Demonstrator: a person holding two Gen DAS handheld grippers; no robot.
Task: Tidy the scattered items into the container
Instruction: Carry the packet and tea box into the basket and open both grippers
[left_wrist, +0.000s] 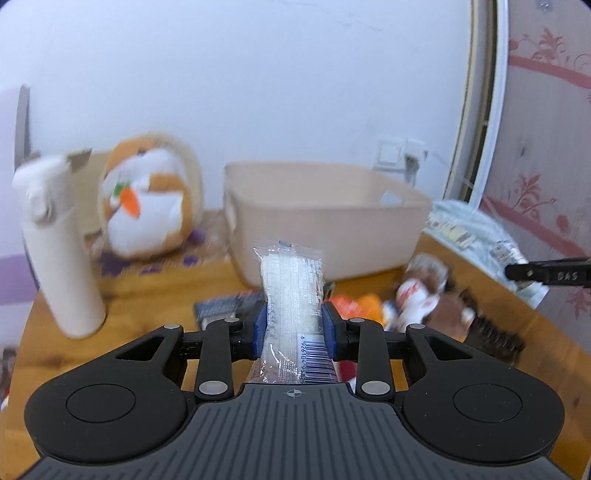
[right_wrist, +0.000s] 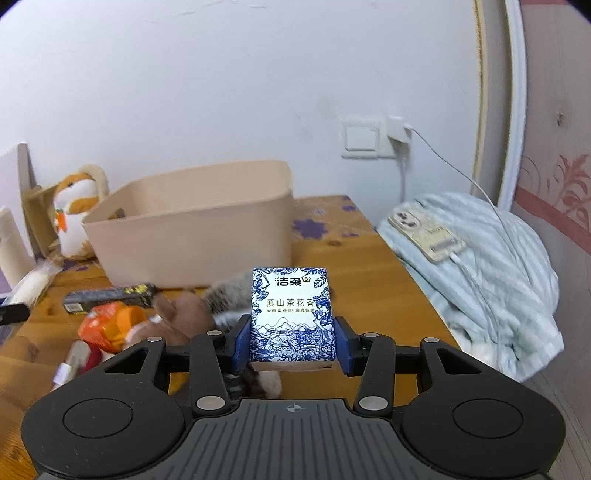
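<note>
The left gripper (left_wrist: 294, 328) has its jaws clamped on a clear snack packet (left_wrist: 291, 306), held lengthwise and lifted off the desk (left_wrist: 55, 325), its far end pointing toward the bin (left_wrist: 317, 218). The right gripper (right_wrist: 291, 341) has its jaws closed on a blue-and-white tissue pack (right_wrist: 291, 314), upright and also clear of the desk. Below and between the two lie the loose items: an orange packet (right_wrist: 110, 326), a brown plush (right_wrist: 181, 317) and a dark box (right_wrist: 110, 295), all near the middle of the desk. Farther on, the beige bin sits toward the far edge. A white bottle (left_wrist: 61, 251) stands at the left edge, and a hamster toy (left_wrist: 147, 199) sits in the far left corner. A striped cloth (right_wrist: 480, 273) with a phone (right_wrist: 424, 232) lies beyond the right edge.
</note>
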